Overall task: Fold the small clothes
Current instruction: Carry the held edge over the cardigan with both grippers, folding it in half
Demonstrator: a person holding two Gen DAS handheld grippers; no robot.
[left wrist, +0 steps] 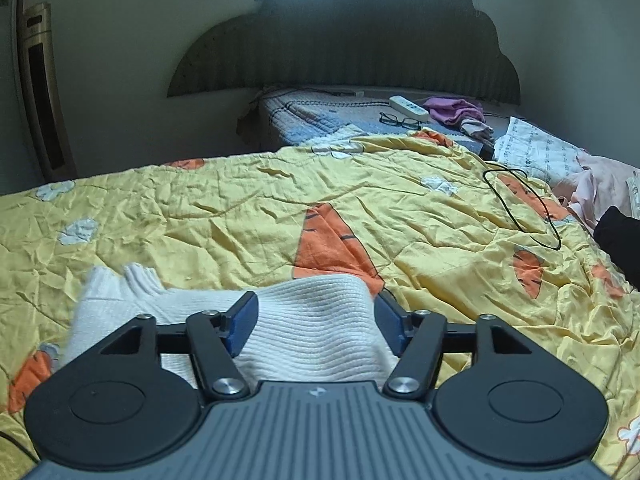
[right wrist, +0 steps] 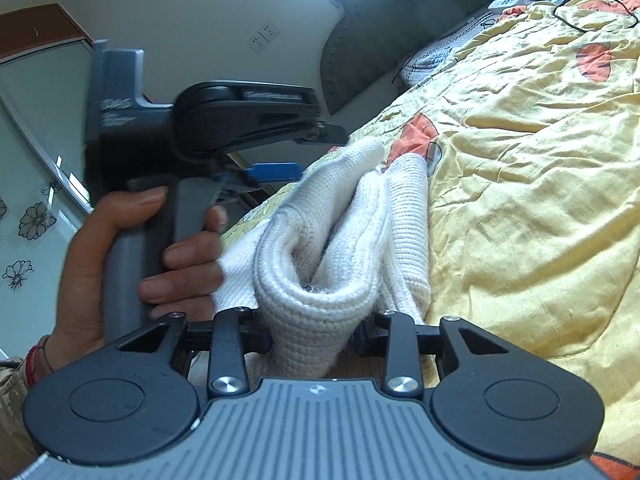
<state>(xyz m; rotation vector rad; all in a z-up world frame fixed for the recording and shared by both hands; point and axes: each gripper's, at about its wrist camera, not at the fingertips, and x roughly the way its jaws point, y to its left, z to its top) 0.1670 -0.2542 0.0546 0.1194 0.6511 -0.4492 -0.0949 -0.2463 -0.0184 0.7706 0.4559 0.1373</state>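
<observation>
A white knit sweater (left wrist: 312, 328) lies bunched on a yellow carrot-print quilt (left wrist: 248, 200). In the left wrist view, the left gripper (left wrist: 316, 320) has its blue pads spread wide, the sweater lying between them with gaps on both sides. In the right wrist view, a hand (right wrist: 120, 260) holds that gripper's handle at left. The right gripper (right wrist: 316, 336) sits low, its jaws part-way apart with a thick fold of sweater between; whether they pinch it is unclear.
</observation>
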